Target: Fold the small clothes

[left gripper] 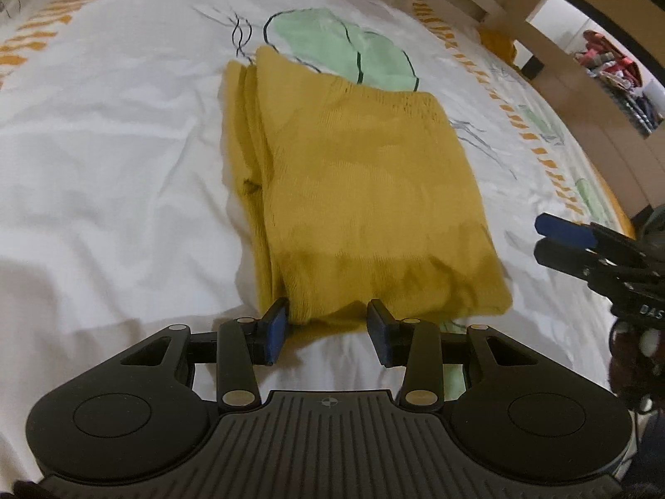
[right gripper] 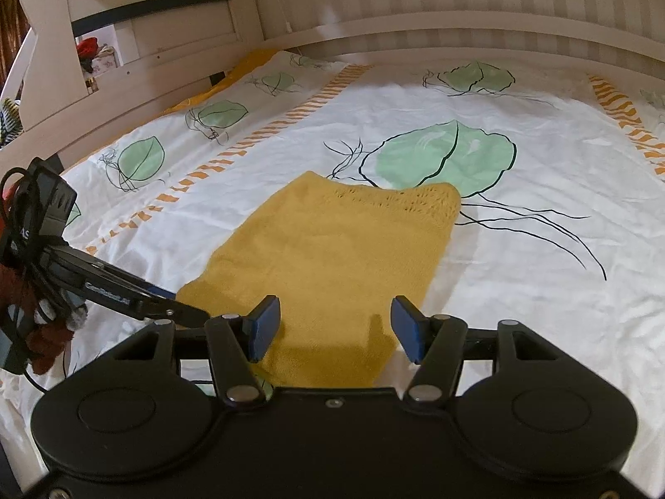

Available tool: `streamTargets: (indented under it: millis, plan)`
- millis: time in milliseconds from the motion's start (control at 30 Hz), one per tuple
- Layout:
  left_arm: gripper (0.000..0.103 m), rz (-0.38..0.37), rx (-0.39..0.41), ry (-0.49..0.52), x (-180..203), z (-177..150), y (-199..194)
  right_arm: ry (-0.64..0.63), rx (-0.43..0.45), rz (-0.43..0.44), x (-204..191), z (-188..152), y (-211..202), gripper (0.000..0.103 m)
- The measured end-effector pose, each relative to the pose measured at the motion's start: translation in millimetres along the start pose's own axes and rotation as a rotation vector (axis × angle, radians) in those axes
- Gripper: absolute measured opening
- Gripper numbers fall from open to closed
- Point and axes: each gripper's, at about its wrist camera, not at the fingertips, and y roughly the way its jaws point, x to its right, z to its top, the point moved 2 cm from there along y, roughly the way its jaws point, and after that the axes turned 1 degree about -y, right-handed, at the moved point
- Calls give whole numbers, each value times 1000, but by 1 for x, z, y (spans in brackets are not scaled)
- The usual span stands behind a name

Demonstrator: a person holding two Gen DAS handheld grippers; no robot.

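Two grippers over bedsheet [right gripper: 519,291], left gripper [left gripper: 327,328] jaws apart, near hem of folded yellow knit [left gripper: 365,208] between them, unclamped, right gripper [right gripper: 336,328] jaws apart above knit's near edge

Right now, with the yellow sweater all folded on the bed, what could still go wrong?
1. The left hand-held gripper sits open at the near edge of the yellow sweater; closing there might snag the top layer and undo the fold.
2. The layers along the sweater's left side are stacked unevenly, so a nudge could spread them.
3. The bed sheet is wrinkled and soft, so pushing could drag it along.
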Motion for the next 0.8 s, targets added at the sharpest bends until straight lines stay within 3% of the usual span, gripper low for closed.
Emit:
streamTargets:
  millis: [200, 267, 400, 500, 567, 667, 800]
  plan:
    - [40, 13, -38, 7, 1, 0, 0, -11, -29, -2, -2, -3, 4, 66]
    - [40, 22, -50, 26, 2, -2, -1, -8, -52, 1, -2, -6, 8, 73]
    - [39, 41, -93, 22, 2, -4, -4, -13, -126, -16, -1, -15, 20, 74]
    - [41, -5, -33, -66, -7, 1, -16, -13, -147, -20, 0, -18, 21, 75]
    - [47, -22, 48, -161, -16, 7, -26, -6, -136, -18, 2, -17, 18, 78]
    - [65, -8, 140, -280, -26, 14, -30, 16, -109, -12, 6, -13, 14, 87]
    - [67, 5, 148, -318, -26, 18, -21, 62, -87, -4, 13, -10, 12, 100]
